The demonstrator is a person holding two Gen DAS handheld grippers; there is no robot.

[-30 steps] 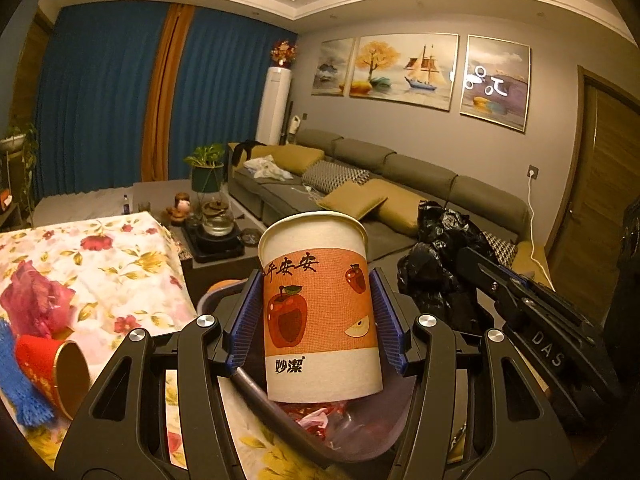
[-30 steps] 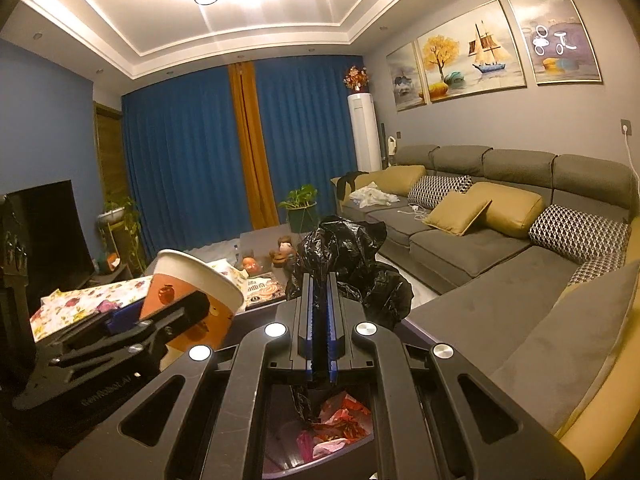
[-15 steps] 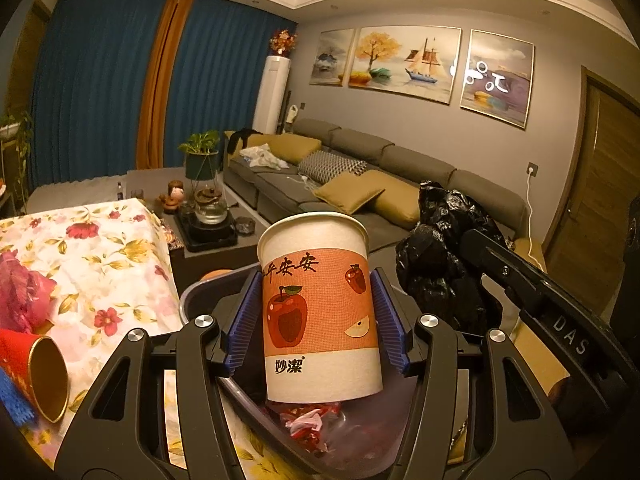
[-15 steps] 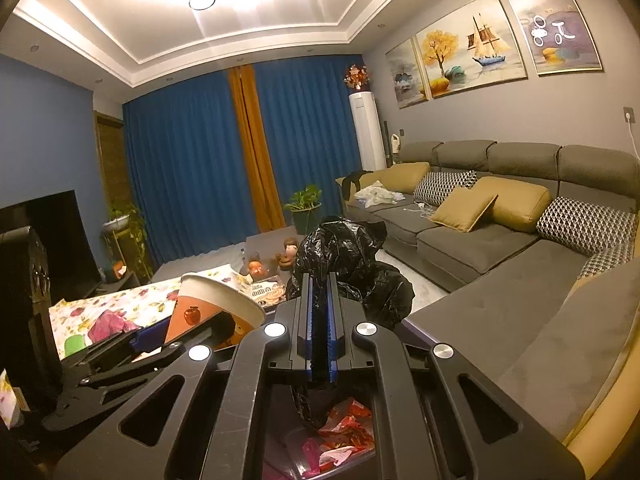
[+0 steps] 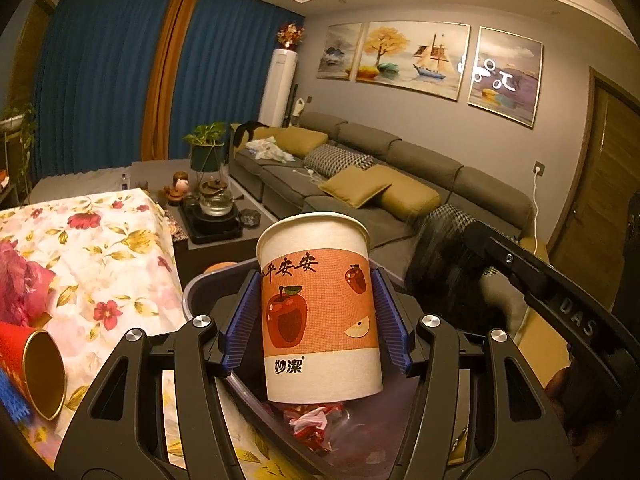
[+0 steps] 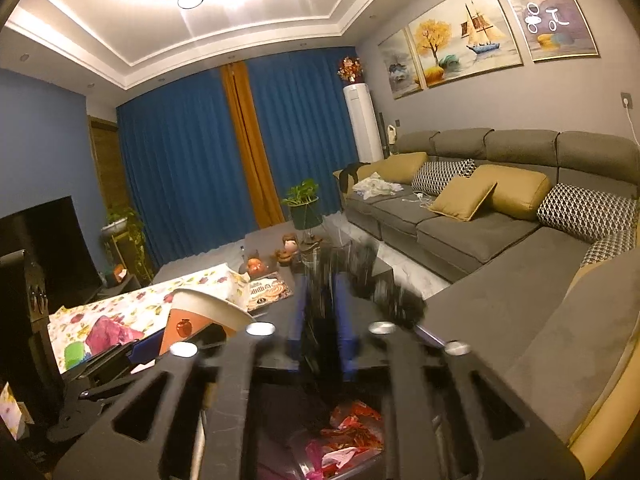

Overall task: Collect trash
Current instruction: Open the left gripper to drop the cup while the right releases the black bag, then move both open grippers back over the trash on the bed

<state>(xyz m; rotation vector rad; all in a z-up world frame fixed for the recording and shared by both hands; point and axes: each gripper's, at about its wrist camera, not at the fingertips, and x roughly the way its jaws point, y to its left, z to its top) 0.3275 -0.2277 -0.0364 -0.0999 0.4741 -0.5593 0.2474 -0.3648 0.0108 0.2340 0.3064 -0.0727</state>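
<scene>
My left gripper (image 5: 316, 316) is shut on a white and orange paper cup (image 5: 318, 304) with apple pictures, held upright over the dark trash bin (image 5: 208, 284). Red and white wrappers (image 5: 312, 424) lie in the bin. The cup also shows in the right wrist view (image 6: 200, 318). My right gripper (image 6: 322, 328) holds the black trash bag (image 6: 380, 292), blurred by motion, with its blue pads slightly apart; the bag also shows in the left wrist view (image 5: 448, 280). The bin's contents (image 6: 344, 436) lie below it.
A table with a floral cloth (image 5: 92, 248) stands at the left, with a red paper cup (image 5: 32, 368) lying on its side and pink crumpled trash (image 5: 20, 284). A tea tray with a glass kettle (image 5: 216, 204) sits behind. A grey sofa (image 5: 380, 184) runs along the right.
The left gripper and cup have moved further over the bin. The right gripper's pads have parted a little and the black bag is dropping, blurred.
</scene>
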